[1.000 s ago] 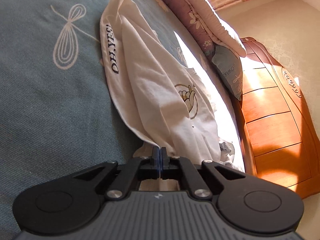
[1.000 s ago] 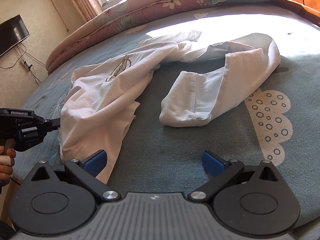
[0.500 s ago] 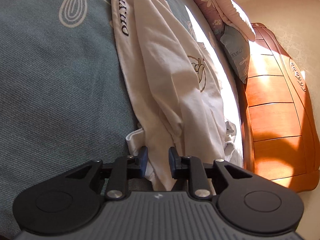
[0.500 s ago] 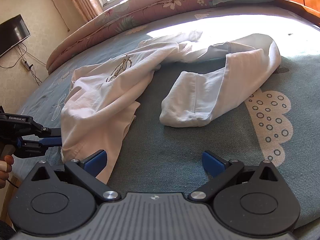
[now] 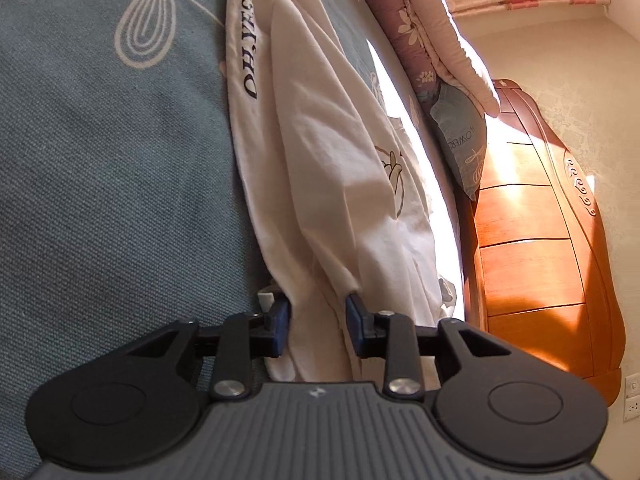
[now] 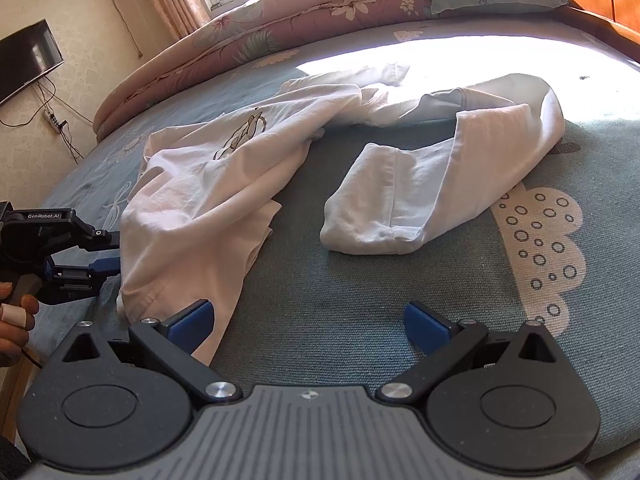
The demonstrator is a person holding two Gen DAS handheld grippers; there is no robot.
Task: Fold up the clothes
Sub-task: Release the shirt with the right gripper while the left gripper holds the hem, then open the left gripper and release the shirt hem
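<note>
Opening its jaws around the hem of the crumpled white cotton sweatshirt [image 5: 320, 168], the left gripper [image 5: 318, 322] is apparently releasing; the right gripper [image 6: 308, 322], wide open and empty, probably must grasp the hem next.

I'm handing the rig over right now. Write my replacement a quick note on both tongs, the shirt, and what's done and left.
Left tongs: jaws opening, hem of the white long-sleeved printed shirt between the pads, no longer pinched.
Right tongs: open, empty, over the blue-grey patterned bedsheet.
Shirt: crumpled on the sheet, one sleeve looped to its right.
Done: no fold visible.
Left: flatten it, fold sleeves and body.
</note>
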